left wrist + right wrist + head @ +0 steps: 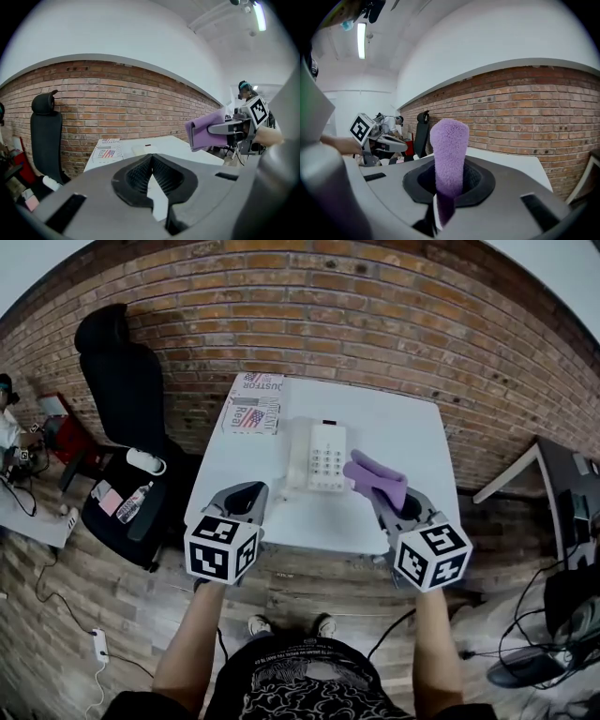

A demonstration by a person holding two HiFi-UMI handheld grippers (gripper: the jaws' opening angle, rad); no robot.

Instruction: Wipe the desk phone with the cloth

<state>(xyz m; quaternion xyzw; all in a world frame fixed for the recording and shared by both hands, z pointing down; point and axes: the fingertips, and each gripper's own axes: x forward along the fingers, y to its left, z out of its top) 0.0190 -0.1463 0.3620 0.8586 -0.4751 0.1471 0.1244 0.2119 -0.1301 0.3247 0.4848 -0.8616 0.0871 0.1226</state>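
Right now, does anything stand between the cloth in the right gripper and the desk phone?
Nothing visible does. The purple cloth, pinched in the right gripper, is just to the right of the desk phone, and no object lies between them.

Purple cloth point(377, 477), white desk phone point(323, 457), white table point(398, 423), red-brown brick wall point(328, 315).

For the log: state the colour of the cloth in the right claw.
Purple; the cloth shows best in the right gripper view.

Both your forearms reach forward; your left gripper point(246, 493) is closed on nothing, your right gripper point(387, 499) clamps the cloth point(373, 474).
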